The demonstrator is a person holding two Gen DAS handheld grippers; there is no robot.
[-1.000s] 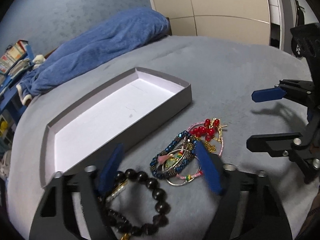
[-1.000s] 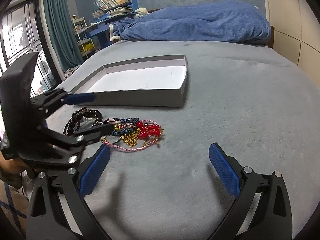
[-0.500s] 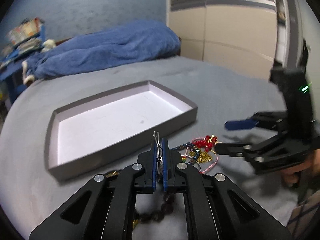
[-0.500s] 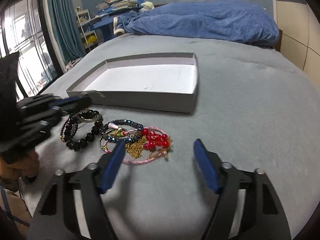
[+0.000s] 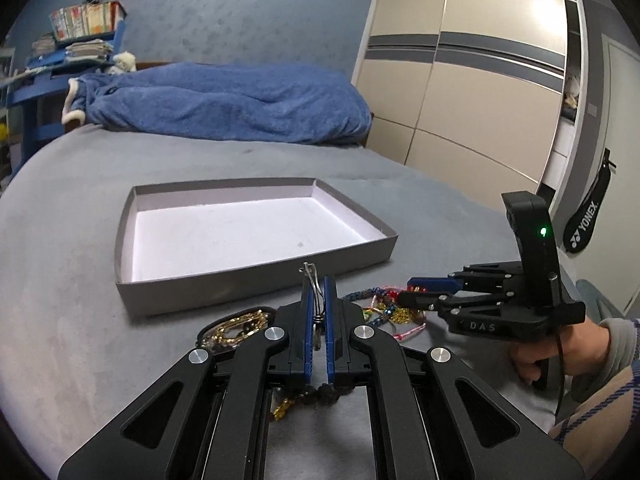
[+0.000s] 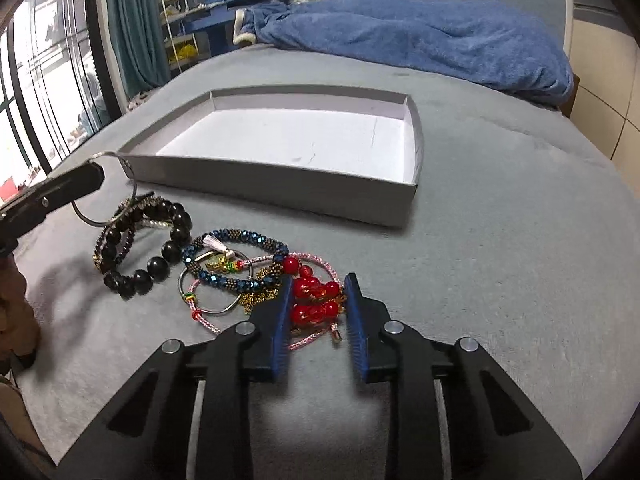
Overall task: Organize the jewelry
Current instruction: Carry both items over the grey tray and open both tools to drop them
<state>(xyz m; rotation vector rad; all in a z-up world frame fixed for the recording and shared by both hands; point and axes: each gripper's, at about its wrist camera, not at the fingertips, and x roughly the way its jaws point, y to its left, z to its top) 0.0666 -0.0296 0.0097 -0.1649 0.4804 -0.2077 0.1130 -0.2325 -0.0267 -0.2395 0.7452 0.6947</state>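
My left gripper [image 5: 316, 280] is shut on a thin silver wire bangle [image 5: 313, 285], lifted just before the grey tray [image 5: 256, 272]. In the right wrist view the bangle [image 6: 86, 216] hangs below the left gripper [image 6: 94, 168]. My right gripper [image 6: 318, 280] is partly closed around the red bead bracelet [image 6: 314, 294], its pads on either side, not clamped. Beside it lie a blue beaded bracelet [image 6: 236, 238], a pink cord bracelet [image 6: 316, 258], a silver ring bangle [image 6: 214, 310] and a black bead bracelet [image 6: 154, 268]. The tray's [image 6: 280, 188] white floor is bare.
The jewelry lies on a grey bed cover [image 6: 500, 220]. A blue blanket [image 5: 224, 104] lies at the far end. A wardrobe [image 5: 480, 80] stands to the right, shelves [image 6: 224, 0] and a window [image 6: 48, 92] to the left.
My left gripper closed on the silver bangle and lifted it toward the tray. My right gripper moved onto the red bead bracelet and narrowed around it.
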